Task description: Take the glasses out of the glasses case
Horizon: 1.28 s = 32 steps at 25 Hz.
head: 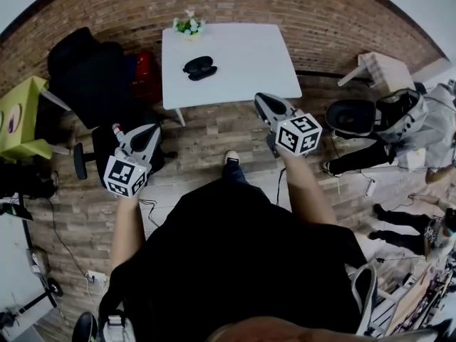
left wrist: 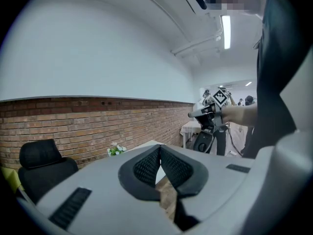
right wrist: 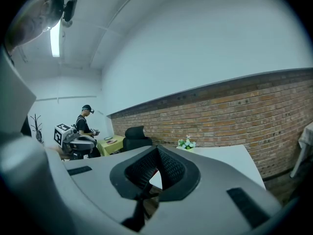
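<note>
Here, L claw [head: 144,138] & R claw [head: 268,106], each w/ jaws together on nothing, hang over the floor [head: 206,137] just short of the white surface [head: 249,63]. Farther, the black glasses case [head: 200,67] lies on that surface, left of centre, w/ flowers [head: 189,26] at its far edge.

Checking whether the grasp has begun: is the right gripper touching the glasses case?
Apart. The head view shows the right gripper over the floor, short of the table, while the glasses case lies on the tabletop, clearly separate.
</note>
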Each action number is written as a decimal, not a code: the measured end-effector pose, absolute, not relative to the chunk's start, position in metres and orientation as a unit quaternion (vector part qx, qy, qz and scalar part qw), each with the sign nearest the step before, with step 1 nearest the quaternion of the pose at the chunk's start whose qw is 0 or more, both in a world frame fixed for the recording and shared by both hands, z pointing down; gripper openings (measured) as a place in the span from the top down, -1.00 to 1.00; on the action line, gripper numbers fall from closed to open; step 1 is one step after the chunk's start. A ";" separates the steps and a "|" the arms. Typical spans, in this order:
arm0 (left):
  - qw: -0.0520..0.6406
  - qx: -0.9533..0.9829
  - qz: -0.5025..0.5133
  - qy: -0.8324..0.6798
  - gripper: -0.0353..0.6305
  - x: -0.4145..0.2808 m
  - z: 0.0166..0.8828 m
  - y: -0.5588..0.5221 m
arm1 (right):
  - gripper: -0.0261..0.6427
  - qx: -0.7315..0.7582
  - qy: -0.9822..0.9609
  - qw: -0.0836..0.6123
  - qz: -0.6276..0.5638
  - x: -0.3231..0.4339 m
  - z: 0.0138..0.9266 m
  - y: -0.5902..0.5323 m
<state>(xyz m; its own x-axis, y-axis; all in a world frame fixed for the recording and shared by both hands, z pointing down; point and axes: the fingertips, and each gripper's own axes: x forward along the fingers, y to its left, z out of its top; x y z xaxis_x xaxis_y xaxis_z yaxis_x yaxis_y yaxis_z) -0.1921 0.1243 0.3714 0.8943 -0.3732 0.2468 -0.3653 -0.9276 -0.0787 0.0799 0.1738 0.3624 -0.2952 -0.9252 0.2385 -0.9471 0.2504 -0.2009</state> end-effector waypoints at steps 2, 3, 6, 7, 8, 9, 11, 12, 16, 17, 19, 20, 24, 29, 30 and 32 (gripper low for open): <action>0.015 -0.972 -0.135 0.189 0.86 -0.188 0.374 0.121 | 0.88 0.592 -0.790 0.034 0.158 0.084 0.366 0.170; 0.015 -0.972 -0.137 0.190 0.86 -0.186 0.375 0.119 | 0.88 0.591 -0.790 0.033 0.159 0.086 0.367 0.168; 0.014 -0.971 -0.139 0.193 0.86 -0.179 0.375 0.111 | 0.88 0.589 -0.791 0.032 0.161 0.095 0.371 0.158; 0.013 -0.971 -0.140 0.194 0.86 -0.177 0.376 0.108 | 0.88 0.588 -0.792 0.031 0.161 0.097 0.372 0.155; 0.012 -0.970 -0.141 0.195 0.86 -0.174 0.376 0.106 | 0.88 0.587 -0.793 0.031 0.163 0.099 0.372 0.152; 0.011 -0.970 -0.142 0.196 0.86 -0.171 0.377 0.104 | 0.88 0.586 -0.793 0.031 0.164 0.102 0.373 0.149; 0.009 -0.970 -0.144 0.196 0.86 -0.163 0.379 0.100 | 0.88 0.584 -0.794 0.032 0.167 0.110 0.377 0.145; 0.009 -0.970 -0.145 0.196 0.86 -0.159 0.381 0.097 | 0.88 0.583 -0.794 0.033 0.168 0.114 0.379 0.143; 0.011 -0.968 -0.154 0.196 0.86 -0.140 0.388 0.088 | 0.88 0.579 -0.796 0.031 0.176 0.131 0.390 0.129; 0.012 -0.968 -0.158 0.196 0.86 -0.135 0.389 0.085 | 0.88 0.578 -0.796 0.030 0.179 0.135 0.392 0.125; 0.014 -0.967 -0.162 0.194 0.86 -0.123 0.391 0.079 | 0.88 0.575 -0.797 0.026 0.183 0.144 0.395 0.117; 0.013 -0.967 -0.163 0.194 0.86 -0.119 0.392 0.076 | 0.88 0.573 -0.798 0.026 0.185 0.147 0.397 0.112; 0.007 -0.966 -0.164 0.201 0.86 -0.109 0.393 0.063 | 0.88 0.567 -0.801 0.029 0.192 0.157 0.402 0.095; 0.001 -0.963 -0.167 0.210 0.86 -0.098 0.398 0.041 | 0.88 0.559 -0.805 0.035 0.197 0.167 0.410 0.068; 0.000 -0.963 -0.167 0.213 0.86 -0.096 0.398 0.036 | 0.88 0.558 -0.805 0.036 0.198 0.169 0.412 0.063; -0.003 -0.962 -0.167 0.218 0.86 -0.092 0.398 0.027 | 0.88 0.555 -0.807 0.040 0.200 0.174 0.415 0.052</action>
<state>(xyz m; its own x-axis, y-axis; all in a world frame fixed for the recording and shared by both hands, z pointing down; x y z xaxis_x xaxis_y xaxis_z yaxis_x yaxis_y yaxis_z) -0.0917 0.0267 0.3983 0.8494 -0.4184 0.3217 -0.4205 -0.9048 -0.0665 0.1743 0.0521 0.4146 -0.3810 -0.8794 0.2855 -0.9110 0.3043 -0.2784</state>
